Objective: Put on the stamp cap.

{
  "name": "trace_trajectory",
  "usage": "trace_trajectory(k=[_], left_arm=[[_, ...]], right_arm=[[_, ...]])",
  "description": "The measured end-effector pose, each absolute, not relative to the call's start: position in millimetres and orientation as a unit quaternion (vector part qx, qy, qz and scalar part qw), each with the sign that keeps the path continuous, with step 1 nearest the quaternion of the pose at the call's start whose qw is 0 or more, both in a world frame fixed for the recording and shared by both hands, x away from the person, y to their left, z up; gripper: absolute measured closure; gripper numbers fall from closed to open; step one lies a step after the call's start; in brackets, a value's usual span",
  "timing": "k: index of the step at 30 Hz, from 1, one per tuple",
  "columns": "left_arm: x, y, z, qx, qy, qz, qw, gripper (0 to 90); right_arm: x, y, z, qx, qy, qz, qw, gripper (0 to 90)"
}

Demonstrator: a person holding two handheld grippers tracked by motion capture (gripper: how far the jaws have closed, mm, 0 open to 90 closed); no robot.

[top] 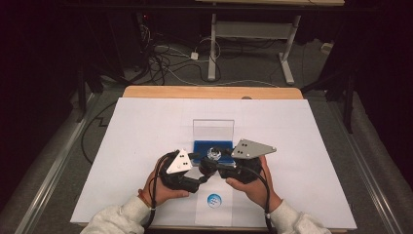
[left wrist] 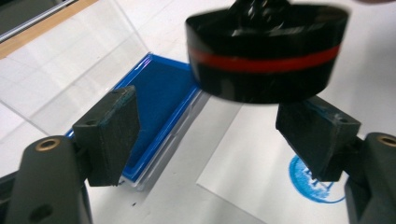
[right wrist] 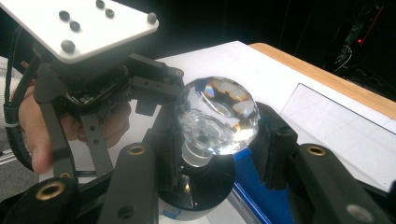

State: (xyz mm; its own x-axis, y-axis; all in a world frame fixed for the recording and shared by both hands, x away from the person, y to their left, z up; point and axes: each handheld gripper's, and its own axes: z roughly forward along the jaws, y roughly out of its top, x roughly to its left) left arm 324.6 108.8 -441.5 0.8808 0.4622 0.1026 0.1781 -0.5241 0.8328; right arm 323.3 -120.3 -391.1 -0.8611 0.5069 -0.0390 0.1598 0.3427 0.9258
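High view: both grippers meet at the stamp (top: pixel 213 155), just before the blue ink pad (top: pixel 213 146). Left gripper view: left gripper (left wrist: pixel 219 135) jaws apart, stamp base (left wrist: pixel 266 56) above them, untouched. Right gripper view: right gripper (right wrist: pixel 212 154) clamped on the stamp under its crystal knob (right wrist: pixel 218 114)

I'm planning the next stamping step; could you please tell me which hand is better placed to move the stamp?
Right: its fingers are shut on the stamp, while the left gripper is open, its fingers beside the stamp's base.
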Motion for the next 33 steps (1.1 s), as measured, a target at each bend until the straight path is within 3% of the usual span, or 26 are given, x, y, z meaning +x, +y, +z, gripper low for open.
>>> trace_trajectory(k=[33], left_arm=[[321.9, 144.7, -444.1, 0.867, 0.192, 0.21, 0.409, 17.2]], right_arm=[[320.3, -138.9, -375.3, 0.204, 0.802, 0.526, 0.197, 57.9]])
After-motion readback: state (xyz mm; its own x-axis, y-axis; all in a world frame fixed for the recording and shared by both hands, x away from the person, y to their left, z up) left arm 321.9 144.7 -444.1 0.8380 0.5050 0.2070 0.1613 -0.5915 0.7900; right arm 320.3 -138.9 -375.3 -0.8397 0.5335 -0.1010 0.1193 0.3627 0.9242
